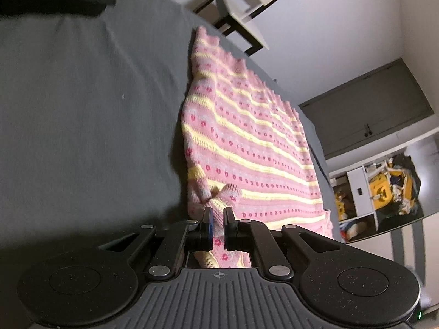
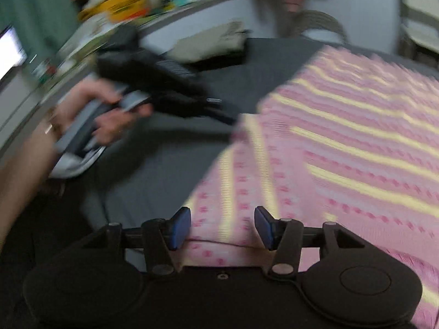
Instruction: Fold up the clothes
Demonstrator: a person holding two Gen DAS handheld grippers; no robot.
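Nearest the left wrist camera, at the bottom centre of the frame, the left gripper point(image 1: 218, 216) has its jaws nearly closed on a bunched corner of a pink and yellow striped sweater point(image 1: 247, 142). From that pinch the sweater runs up and to the right across a grey bed point(image 1: 82, 104), lifted and hanging slightly, its long axis pointing away from the jaws toward the upper centre.

In the blurred right wrist view, the right gripper point(image 2: 222, 227) sits at the bottom centre with its jaws wide apart, holding nothing; a sweater edge lies right between and beneath them. A hand point(image 2: 104, 115) at the left of that frame holds the other gripper. The right gripper seems nearest to the free edge, so closing there looks like the next need.
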